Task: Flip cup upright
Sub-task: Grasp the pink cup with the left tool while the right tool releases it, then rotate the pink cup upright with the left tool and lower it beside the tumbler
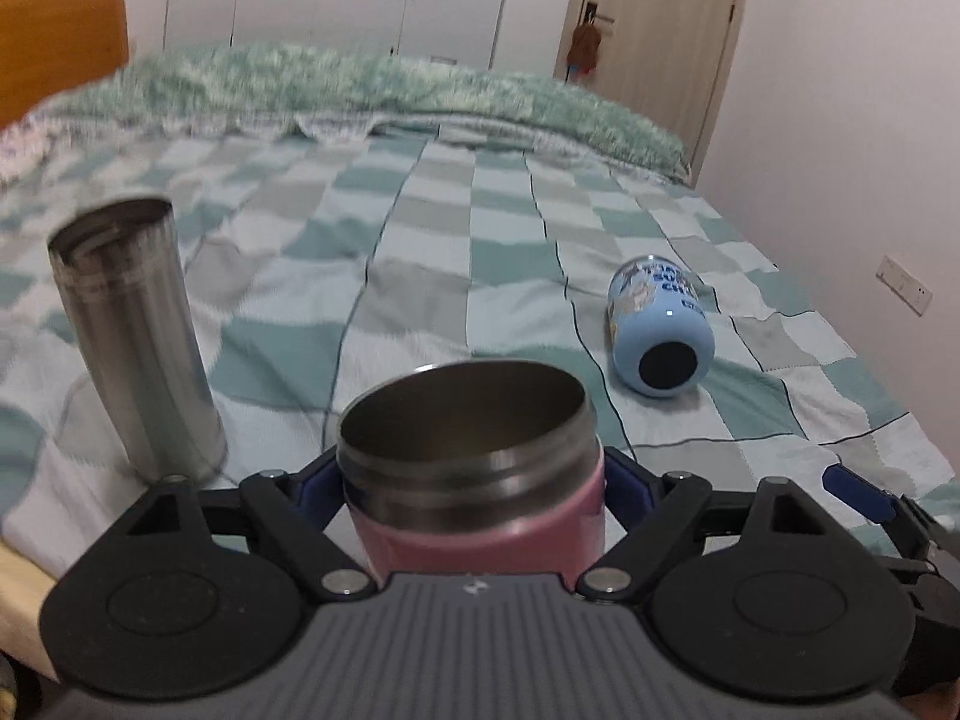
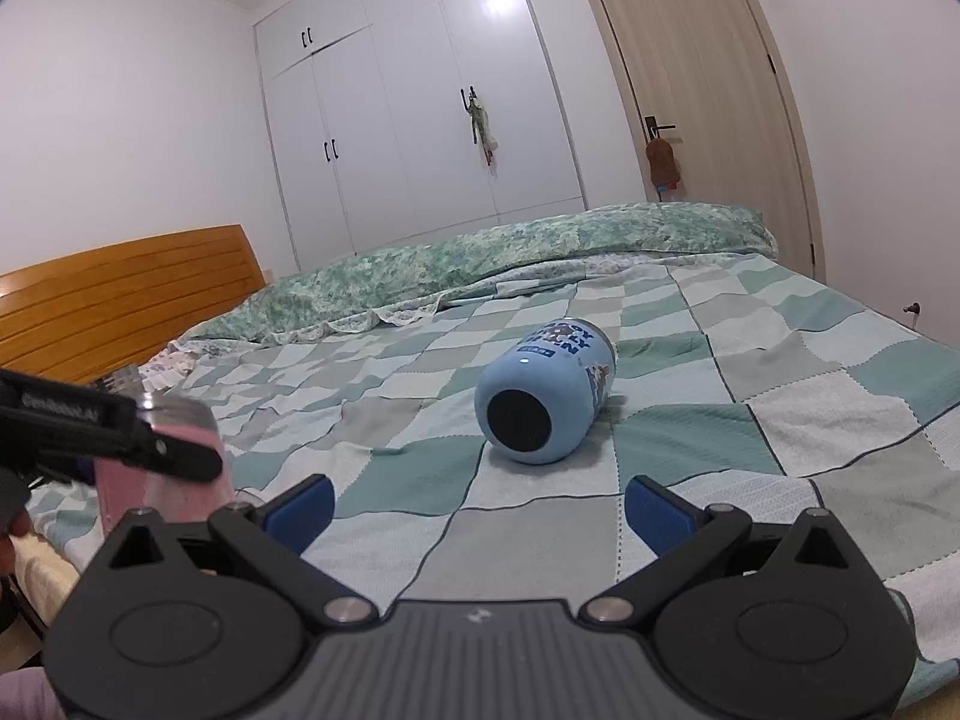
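Observation:
My left gripper [image 1: 474,495] is shut on a pink cup [image 1: 480,531] with a steel rim, held upright with its mouth up, near the bed's front edge. The pink cup also shows at the left of the right wrist view [image 2: 180,468], with the left gripper's black finger across it. A light blue cup [image 1: 657,327] lies on its side on the checked bedspread, its black base facing me. In the right wrist view the blue cup [image 2: 549,399] lies ahead of my right gripper [image 2: 477,507], which is open and empty, a short way short of it.
A tall steel tumbler [image 1: 129,336] stands upright at the left. The checked bedspread [image 1: 420,252] covers the bed; a green quilt [image 2: 510,252] is heaped at the far side. Wooden headboard [image 2: 120,294] at left, wardrobe and door behind, wall close on the right.

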